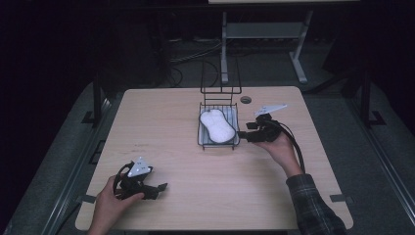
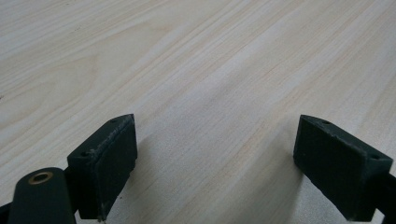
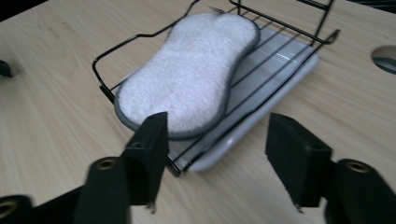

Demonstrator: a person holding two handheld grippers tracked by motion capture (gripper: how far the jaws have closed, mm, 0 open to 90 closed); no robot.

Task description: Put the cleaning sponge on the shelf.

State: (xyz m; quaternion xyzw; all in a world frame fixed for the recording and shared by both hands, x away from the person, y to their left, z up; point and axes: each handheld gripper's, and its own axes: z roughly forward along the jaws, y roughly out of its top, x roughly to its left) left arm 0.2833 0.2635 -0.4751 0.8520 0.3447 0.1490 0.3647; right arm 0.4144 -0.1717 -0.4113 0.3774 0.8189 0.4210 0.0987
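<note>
A white peanut-shaped sponge (image 1: 217, 124) (image 3: 187, 70) lies in a black wire rack (image 1: 202, 134) (image 3: 105, 88) that sits on a pale tray (image 3: 285, 74). My right gripper (image 1: 243, 133) (image 3: 217, 154) is just off the rack's right side, open, its jaws spread toward the rack's near corner with nothing between them. My left gripper (image 1: 161, 187) (image 2: 215, 163) rests low over the bare wood at the near left of the table (image 1: 171, 147), open and holding nothing.
The rack has a tall wire back (image 1: 220, 78) at its far end. A round cable hole (image 1: 245, 99) (image 3: 385, 58) lies in the tabletop behind the rack. A metal table frame (image 1: 264, 39) stands beyond the far edge. Bare wood spans the table's middle.
</note>
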